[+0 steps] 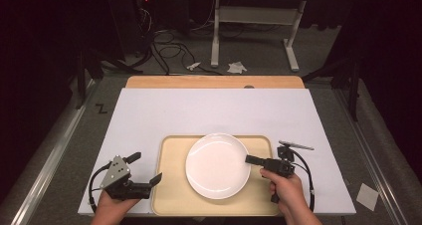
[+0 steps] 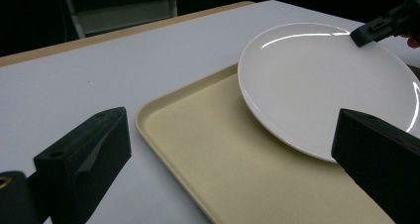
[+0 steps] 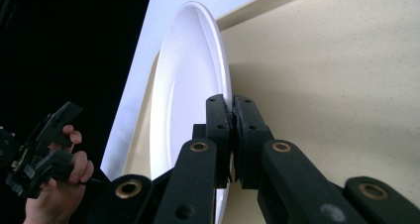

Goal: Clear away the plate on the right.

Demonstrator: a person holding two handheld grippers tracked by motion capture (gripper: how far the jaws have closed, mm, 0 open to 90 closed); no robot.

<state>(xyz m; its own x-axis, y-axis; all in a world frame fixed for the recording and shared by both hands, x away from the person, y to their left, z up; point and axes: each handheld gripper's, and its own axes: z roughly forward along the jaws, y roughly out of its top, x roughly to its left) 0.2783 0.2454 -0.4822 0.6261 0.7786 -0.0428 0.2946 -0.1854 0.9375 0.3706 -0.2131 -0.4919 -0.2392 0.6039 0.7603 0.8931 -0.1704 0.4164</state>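
White and glossy, the round plate (image 1: 217, 165) lies on the beige tray (image 1: 171, 185) at the near edge of the surface (image 1: 149, 115), its right rim pinched between the right tongs (image 1: 255, 160), which are pressed together on it. The step looks like lifting the plate off the tray: keep the pinch firm, since glazed ceramic will likely slip, and raise it level. The left tongs (image 1: 148, 170) hang spread just beside the tray's left edge, holding nothing.
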